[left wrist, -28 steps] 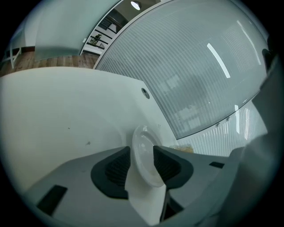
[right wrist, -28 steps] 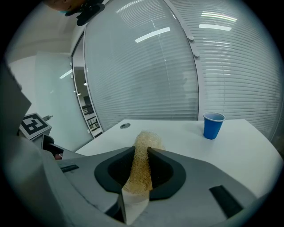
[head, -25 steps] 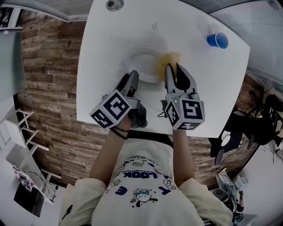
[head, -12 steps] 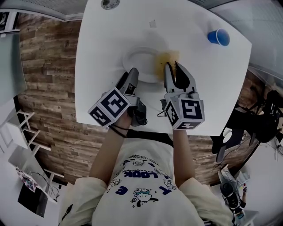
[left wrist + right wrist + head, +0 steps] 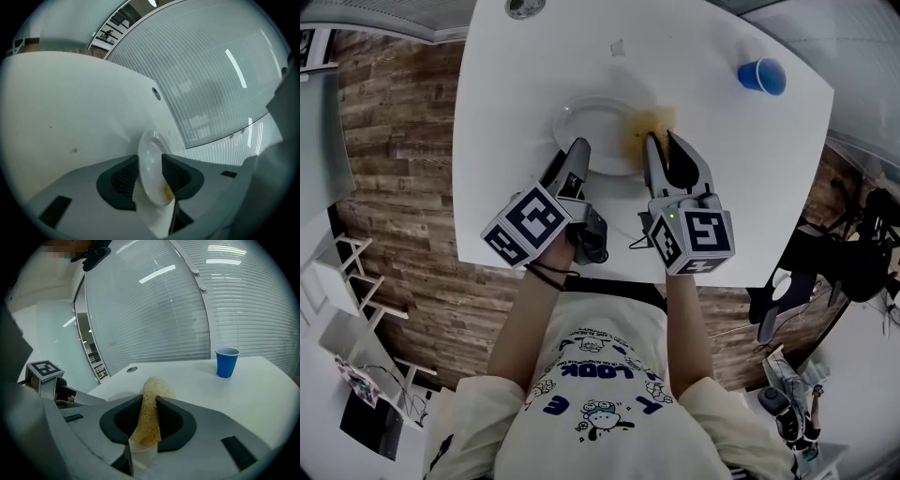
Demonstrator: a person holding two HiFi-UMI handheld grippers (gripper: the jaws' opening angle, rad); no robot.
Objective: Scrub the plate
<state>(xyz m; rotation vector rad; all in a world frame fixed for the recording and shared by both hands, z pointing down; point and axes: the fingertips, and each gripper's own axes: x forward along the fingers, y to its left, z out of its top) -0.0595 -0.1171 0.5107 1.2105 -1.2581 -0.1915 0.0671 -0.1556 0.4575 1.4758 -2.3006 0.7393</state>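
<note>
1. My left claw (image 5: 577,152) is clamped on the plate (image 5: 598,131). It pinches the near rim with one pad on each face, so that side is anchored.
2. My right claw (image 5: 149,398) is closed narrow on the sponge (image 5: 146,425). The sponge's far end pokes out past the tips.
3. The plate lies flat on the table (image 5: 722,187) with its bowl facing up. It's round, so it has no long axis to line up with.
4. Here's the relation that counts: the sponge sits at the plate's right rim, and the plate's middle lies to the left of my right claw, a touch farther out.
5. The sponge's long axis runs along my right claw and points away from me, roughly parallel to the plate's right rim. I judge a leftward sweep would drag its broad side across the plate.
6. The right claw is the one placed to scrub, while the left one only steadies the plate.
7. The cup (image 5: 761,75) stands well apart, beyond the plate's far right, and I reckon it's clear of any stroke.
</note>
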